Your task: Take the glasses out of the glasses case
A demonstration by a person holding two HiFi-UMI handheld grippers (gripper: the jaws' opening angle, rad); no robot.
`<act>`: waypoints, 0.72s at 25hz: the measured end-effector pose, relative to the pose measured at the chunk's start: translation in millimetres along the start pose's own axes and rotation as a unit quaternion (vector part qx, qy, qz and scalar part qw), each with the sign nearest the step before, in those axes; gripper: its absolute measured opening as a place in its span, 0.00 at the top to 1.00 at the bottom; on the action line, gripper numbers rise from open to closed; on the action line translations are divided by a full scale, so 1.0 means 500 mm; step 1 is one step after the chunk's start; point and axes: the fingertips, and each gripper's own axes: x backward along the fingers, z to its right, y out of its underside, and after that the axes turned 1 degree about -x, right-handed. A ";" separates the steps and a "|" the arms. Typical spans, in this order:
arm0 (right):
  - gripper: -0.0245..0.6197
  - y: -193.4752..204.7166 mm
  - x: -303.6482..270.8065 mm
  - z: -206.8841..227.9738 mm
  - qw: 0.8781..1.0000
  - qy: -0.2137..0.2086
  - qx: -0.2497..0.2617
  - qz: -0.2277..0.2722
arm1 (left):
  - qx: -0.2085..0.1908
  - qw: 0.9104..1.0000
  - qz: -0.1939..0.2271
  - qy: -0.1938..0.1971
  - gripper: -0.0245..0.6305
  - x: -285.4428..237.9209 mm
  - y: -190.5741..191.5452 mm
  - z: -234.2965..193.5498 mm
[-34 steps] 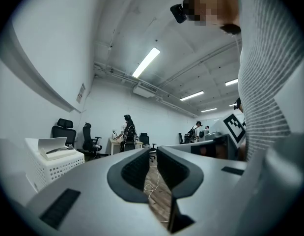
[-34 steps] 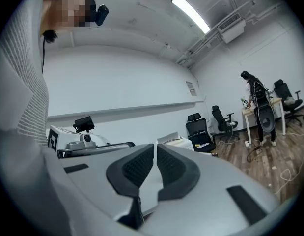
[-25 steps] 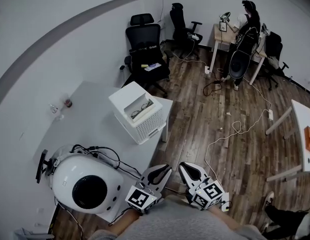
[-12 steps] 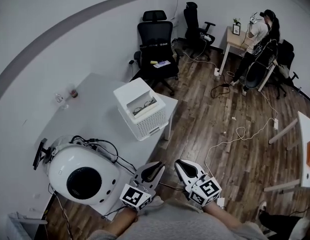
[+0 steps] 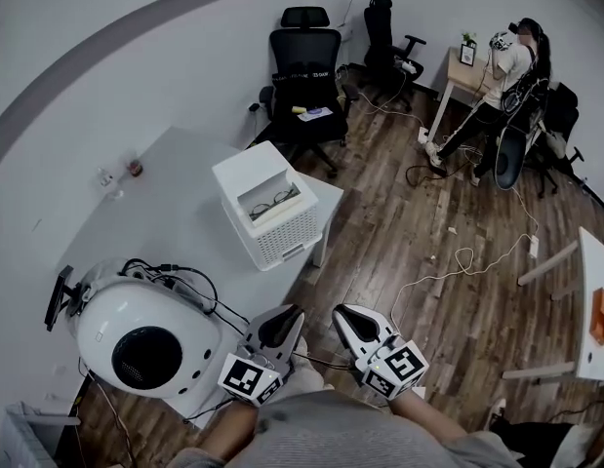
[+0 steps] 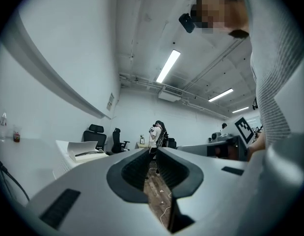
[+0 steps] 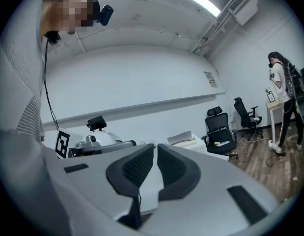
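Note:
The glasses (image 5: 273, 201) lie in the open top of a white perforated box-shaped case (image 5: 280, 237) on the white table (image 5: 175, 232). In the left gripper view the case (image 6: 78, 150) shows far off at the left, lid raised. My left gripper (image 5: 286, 313) and right gripper (image 5: 343, 312) hang side by side at the table's near corner, well short of the case. Both are shut with nothing between their jaws. The left gripper (image 6: 154, 151) points level along the room. The right gripper (image 7: 155, 145) points level towards the case (image 7: 187, 139).
A large white dome-shaped device (image 5: 140, 344) with black cables sits on the table's near left end. Small bottles (image 5: 121, 174) stand by the wall. Black office chairs (image 5: 306, 76) stand behind the table. A person (image 5: 511, 66) stands at a far desk. Cords (image 5: 458, 261) trail over the wooden floor.
Both grippers have drifted a little to the left in the head view and stay shut. The case and glasses have not moved on the table.

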 end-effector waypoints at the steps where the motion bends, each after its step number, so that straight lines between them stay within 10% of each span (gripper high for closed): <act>1: 0.94 -0.004 -0.010 0.009 1.000 0.000 0.001 0.000 | 0.004 1.000 0.001 -0.001 0.88 -0.010 0.001 -0.009; 18: 0.94 -0.052 -0.251 0.139 0.999 -0.038 0.000 -0.022 | 0.031 0.999 0.022 -0.005 0.88 -0.168 -0.048 -0.219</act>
